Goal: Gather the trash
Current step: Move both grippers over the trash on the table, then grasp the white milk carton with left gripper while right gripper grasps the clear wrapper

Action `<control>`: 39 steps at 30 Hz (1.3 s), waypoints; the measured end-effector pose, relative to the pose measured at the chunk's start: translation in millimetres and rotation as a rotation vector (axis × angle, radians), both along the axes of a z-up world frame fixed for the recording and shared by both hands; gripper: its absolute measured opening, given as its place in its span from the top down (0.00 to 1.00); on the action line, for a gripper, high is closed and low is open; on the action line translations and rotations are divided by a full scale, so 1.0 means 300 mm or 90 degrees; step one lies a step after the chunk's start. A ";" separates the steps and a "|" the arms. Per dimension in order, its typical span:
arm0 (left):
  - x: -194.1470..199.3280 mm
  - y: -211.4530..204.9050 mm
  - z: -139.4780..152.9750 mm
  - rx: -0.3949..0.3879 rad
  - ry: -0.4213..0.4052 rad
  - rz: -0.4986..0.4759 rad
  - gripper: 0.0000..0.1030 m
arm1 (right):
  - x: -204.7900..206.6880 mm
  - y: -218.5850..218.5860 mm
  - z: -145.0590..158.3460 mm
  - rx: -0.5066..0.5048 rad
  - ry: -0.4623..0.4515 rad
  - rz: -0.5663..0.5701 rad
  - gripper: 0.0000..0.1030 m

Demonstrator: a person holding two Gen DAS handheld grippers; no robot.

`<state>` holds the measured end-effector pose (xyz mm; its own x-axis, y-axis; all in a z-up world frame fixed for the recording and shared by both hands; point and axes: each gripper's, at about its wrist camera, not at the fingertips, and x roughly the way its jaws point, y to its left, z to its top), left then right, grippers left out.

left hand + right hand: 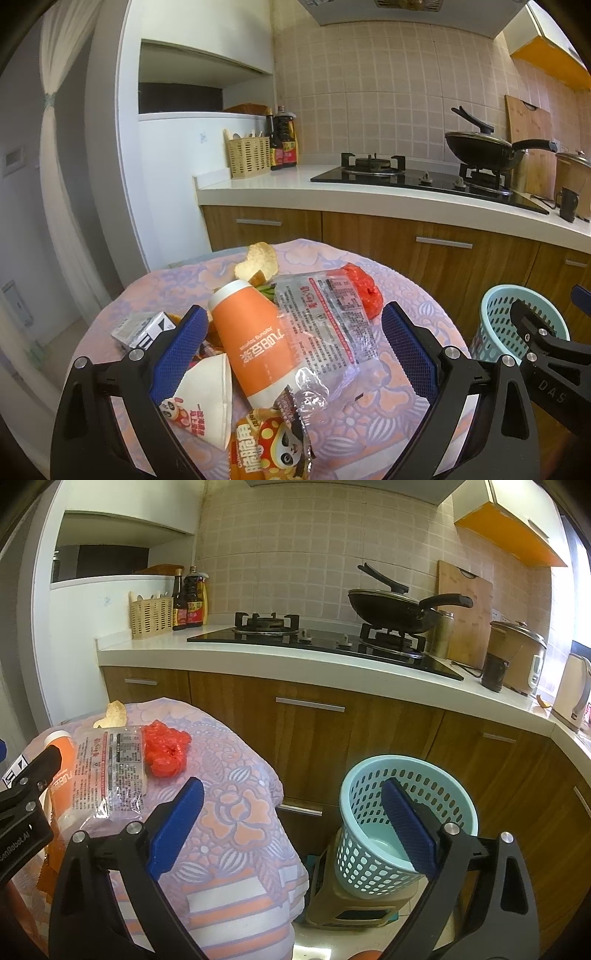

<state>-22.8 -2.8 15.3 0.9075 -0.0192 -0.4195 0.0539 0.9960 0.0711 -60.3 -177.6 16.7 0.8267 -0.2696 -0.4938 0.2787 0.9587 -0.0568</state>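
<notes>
Trash lies on a table with a floral cloth: an orange and white bottle, a clear printed wrapper, a crumpled red bag, a white paper cone, a panda snack packet, a small carton and a bread piece. My left gripper is open just above the bottle and wrapper, its jaws on either side of them. My right gripper is open and empty between the table edge and a light blue bin standing on a brown stool.
A white counter with wooden cabinets runs behind the table. It carries a gas hob, a black pan, sauce bottles, a beige basket, a rice cooker and a kettle.
</notes>
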 end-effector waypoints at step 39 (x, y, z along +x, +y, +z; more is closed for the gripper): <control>0.174 0.585 -0.079 -0.106 0.184 0.074 0.09 | 0.260 0.215 -0.070 0.155 0.106 0.284 0.31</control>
<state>29.4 172.8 -8.3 0.7519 -0.0128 -0.6592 -0.0661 0.9933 -0.0947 17.7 -113.1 -4.4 0.7404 0.2288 -0.6320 -0.1524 0.9729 0.1736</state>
